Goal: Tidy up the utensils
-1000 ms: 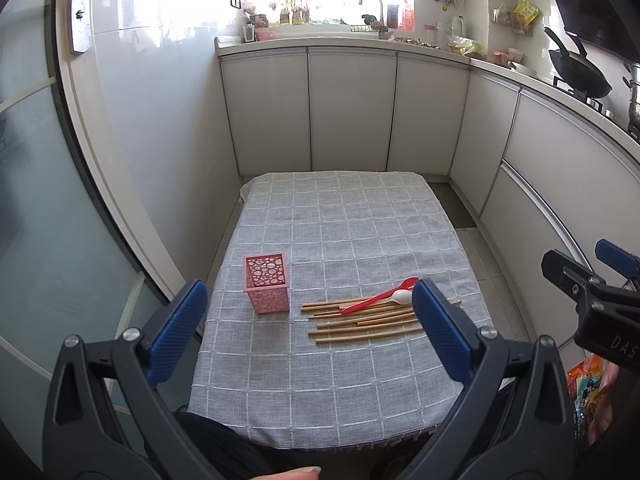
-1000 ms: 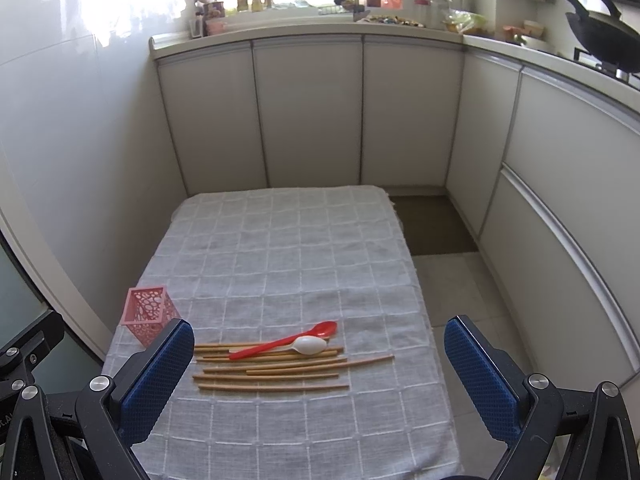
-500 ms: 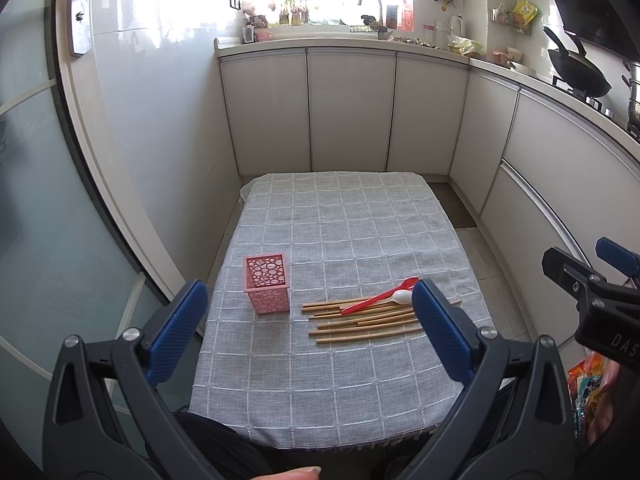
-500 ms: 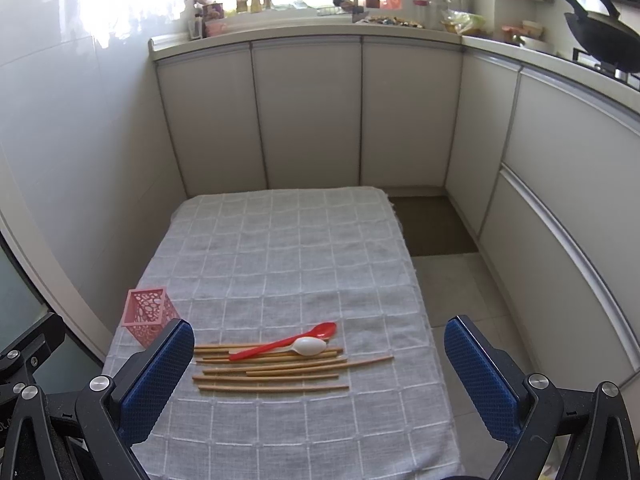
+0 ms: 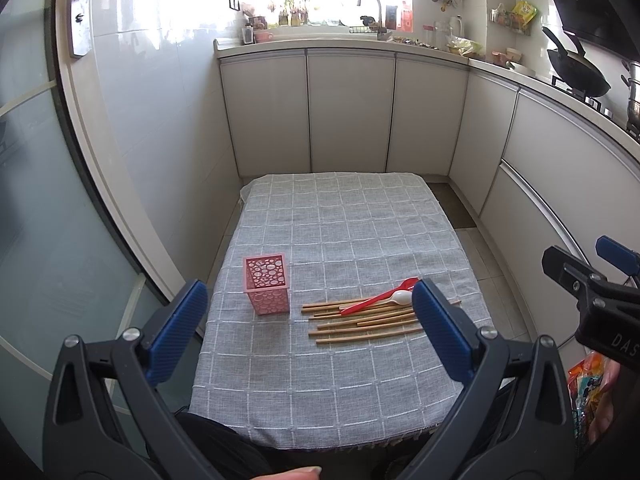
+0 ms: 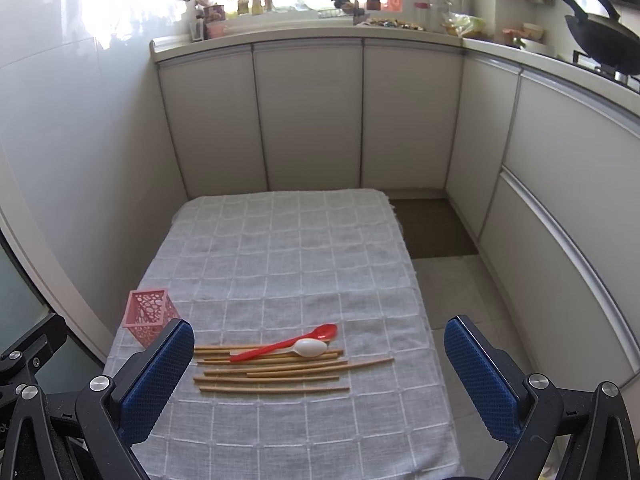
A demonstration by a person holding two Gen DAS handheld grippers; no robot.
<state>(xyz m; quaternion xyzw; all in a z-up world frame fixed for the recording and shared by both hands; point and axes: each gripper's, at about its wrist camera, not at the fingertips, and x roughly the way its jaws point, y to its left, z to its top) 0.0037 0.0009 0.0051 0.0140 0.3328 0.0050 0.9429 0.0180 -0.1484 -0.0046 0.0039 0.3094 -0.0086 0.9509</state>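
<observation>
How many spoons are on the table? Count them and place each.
2. The red spoon lies across the chopsticks; the white spoon lies beside it, its handle hidden beneath. None in the pink holder, seemingly.

The only lettering I can read is "DAS", in pale capitals on the black body of my right gripper [image 5: 612, 276], cut off by the frame edge. Packets and bottles on the counter [image 6: 400, 32] are too small to read.

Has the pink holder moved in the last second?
No. In the left wrist view the pink holder stands on the same tablecloth squares, left of the chopsticks, as before.
</observation>
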